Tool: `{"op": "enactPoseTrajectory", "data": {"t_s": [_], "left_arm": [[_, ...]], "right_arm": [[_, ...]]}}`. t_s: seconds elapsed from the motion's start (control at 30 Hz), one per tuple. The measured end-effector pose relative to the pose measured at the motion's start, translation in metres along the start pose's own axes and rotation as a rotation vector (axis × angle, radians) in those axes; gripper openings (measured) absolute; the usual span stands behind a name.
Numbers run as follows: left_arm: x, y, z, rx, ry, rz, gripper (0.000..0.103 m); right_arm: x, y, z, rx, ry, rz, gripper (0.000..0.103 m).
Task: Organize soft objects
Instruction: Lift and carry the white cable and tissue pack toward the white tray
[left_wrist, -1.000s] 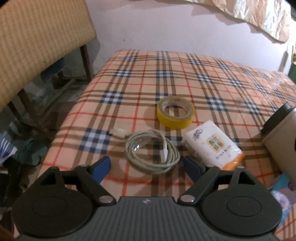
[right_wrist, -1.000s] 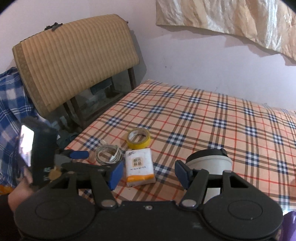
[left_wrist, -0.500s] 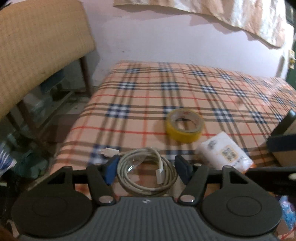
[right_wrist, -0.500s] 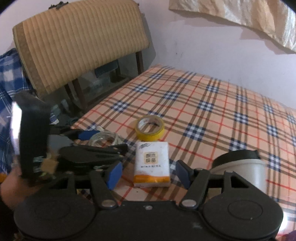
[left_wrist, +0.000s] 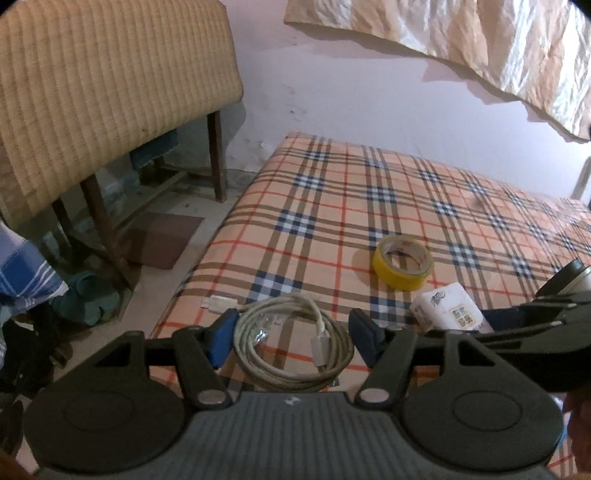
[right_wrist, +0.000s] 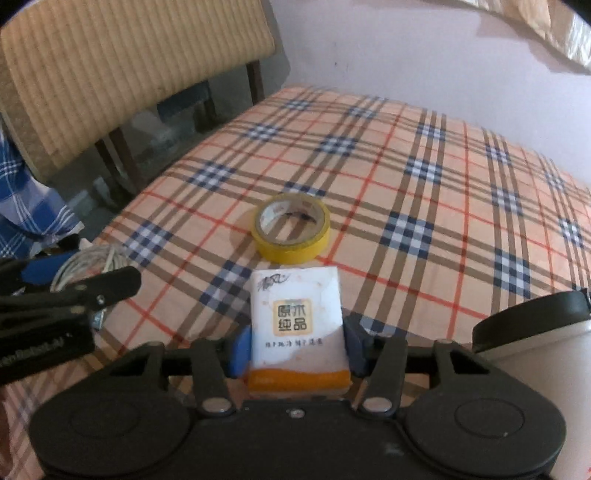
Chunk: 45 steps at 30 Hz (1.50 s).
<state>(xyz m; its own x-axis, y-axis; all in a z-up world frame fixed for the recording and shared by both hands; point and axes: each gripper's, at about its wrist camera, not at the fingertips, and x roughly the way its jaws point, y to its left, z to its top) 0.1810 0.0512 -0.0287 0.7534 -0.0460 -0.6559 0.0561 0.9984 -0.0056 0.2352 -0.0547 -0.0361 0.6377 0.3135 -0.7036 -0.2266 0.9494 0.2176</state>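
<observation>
A plaid cloth in orange, navy and brown covers the bed (left_wrist: 332, 206) on which everything lies. In the left wrist view, the left gripper (left_wrist: 293, 334) has its two blue pads on either side of a coiled white cable (left_wrist: 295, 343), and the pads rest against the outer edges of the coil, so it is clenched on the cable near the bed's front corner. One white plug of the cable sticks out past the left pad. Beyond it sits a yellow roll of tape (left_wrist: 402, 264), lying flat with its hole facing up. Just to the right of the cable lies a white tissue pack (left_wrist: 447, 310), with the dark body of the other gripper reaching in over it. In the right wrist view, the right gripper (right_wrist: 297, 349) straddles that tissue pack (right_wrist: 297, 325), whose orange lower band faces the camera; its jaws are closing and the blue pads sit flush against both long sides of the pack. The tape roll (right_wrist: 291, 229) lies just beyond the pack. A white container with a black rim (right_wrist: 532, 325) stands at the right edge.
</observation>
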Motion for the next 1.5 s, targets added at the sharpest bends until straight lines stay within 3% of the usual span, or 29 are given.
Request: {"op": "enactPoseTrajectory", "data": {"t_s": [0.2,0.5,0.9,1.5], "left_arm": [[-0.021,-0.01,0.006,-0.006,-0.024,-0.011,0.067],[-0.057,-0.04,0.016,0.006,-0.054,-0.02,0.067],[-0.091,-0.086,0.027,0.026,-0.071,-0.071,0.067],[-0.11,-0.144,0.027,0.084,-0.077,-0.145,0.067]], "right_arm": [[-0.04,-0.001,0.003,0.025,-0.084,0.014,0.06],[-0.112,-0.012,0.005,0.039,-0.161,-0.04,0.06],[-0.186,-0.053,-0.002,0.112,-0.246,-0.092,0.06],[-0.238,-0.105,-0.021,0.182,-0.292,-0.151,0.06]]}}
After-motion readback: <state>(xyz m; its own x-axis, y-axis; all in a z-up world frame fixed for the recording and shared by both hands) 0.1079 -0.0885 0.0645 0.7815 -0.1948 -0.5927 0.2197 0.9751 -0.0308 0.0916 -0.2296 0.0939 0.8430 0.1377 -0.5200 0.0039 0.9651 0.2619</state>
